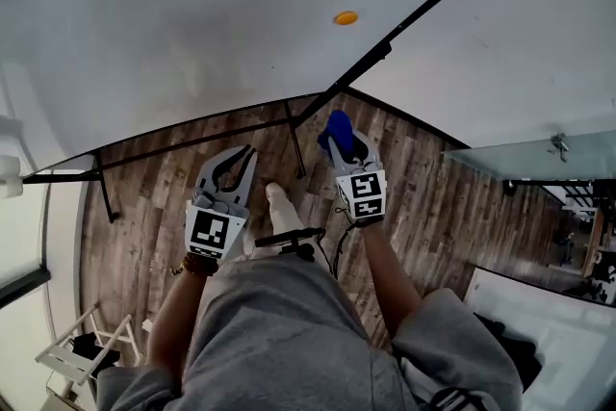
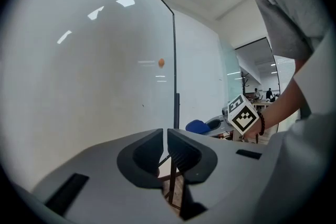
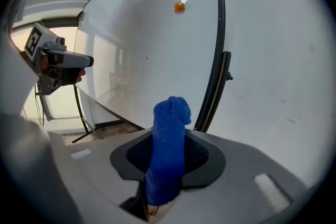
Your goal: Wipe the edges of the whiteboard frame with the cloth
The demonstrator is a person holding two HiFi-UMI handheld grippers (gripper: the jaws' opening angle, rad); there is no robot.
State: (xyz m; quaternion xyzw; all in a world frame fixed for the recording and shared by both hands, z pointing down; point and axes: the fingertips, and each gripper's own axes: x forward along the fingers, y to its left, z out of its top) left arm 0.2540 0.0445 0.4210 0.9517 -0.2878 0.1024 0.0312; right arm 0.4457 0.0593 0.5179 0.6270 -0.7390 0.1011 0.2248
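The whiteboard [image 1: 192,24] stands in front of me, and its black frame edge [image 1: 423,10] runs up to the right from the bottom corner. An orange magnet [image 1: 346,17] sticks on the board. My right gripper [image 1: 342,144] is shut on a blue cloth [image 1: 339,130] just below that bottom corner, close to the frame but apart from it. In the right gripper view the cloth [image 3: 169,149] sticks up between the jaws, with the frame edge [image 3: 215,60] beyond it. My left gripper [image 1: 248,151] hangs beside it, shut and holding nothing [image 2: 165,139].
Below lies a wood-plank floor [image 1: 433,197] with the board's black stand legs [image 1: 294,140]. A glass partition [image 1: 539,154] stands to the right and a white folding rack [image 1: 82,351] at the lower left. My shoe [image 1: 279,202] shows between the grippers.
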